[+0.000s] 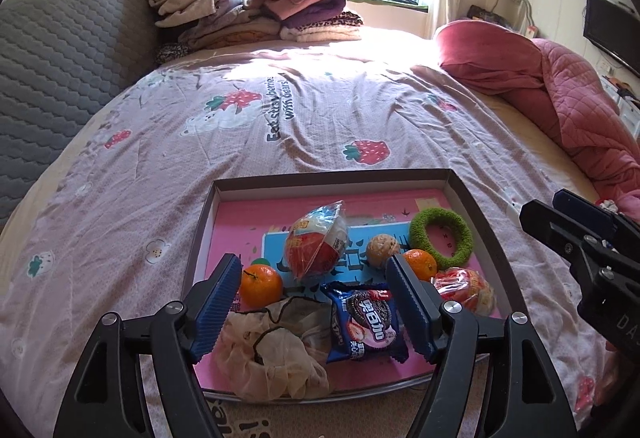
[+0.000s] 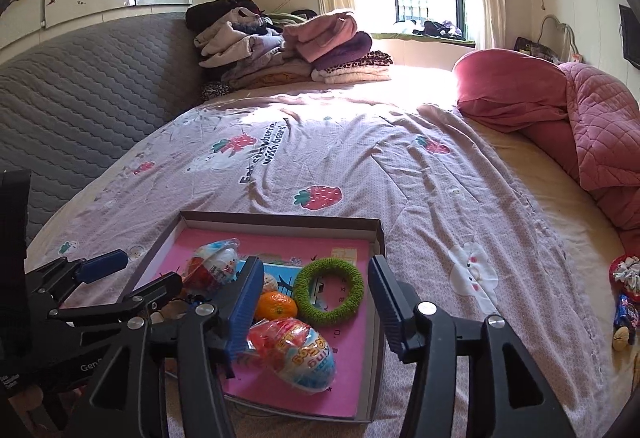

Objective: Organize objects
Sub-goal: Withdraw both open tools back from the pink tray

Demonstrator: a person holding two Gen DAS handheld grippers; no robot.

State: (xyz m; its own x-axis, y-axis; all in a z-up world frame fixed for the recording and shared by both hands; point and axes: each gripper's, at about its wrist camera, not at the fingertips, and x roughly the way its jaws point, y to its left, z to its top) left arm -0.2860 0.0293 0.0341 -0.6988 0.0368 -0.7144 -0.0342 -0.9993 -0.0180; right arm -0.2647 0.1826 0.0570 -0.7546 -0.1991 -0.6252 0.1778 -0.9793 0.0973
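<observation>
Tray [image 1: 204,222] on bed's near edge already has most items, both tools (L [image 1: 316,294], R [image 2: 316,302]) open w/ nothing held; few bits [image 2: 626,312] left at far right.

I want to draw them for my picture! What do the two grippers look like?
Both match: the left gripper and right gripper have black angular arms, round silver bolts and ribbed blue finger pads. Pale lettering marks each black body. No sleeves or cables show.

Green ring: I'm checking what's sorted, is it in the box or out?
In: the green ring lies flat on the box's pink floor.
</observation>
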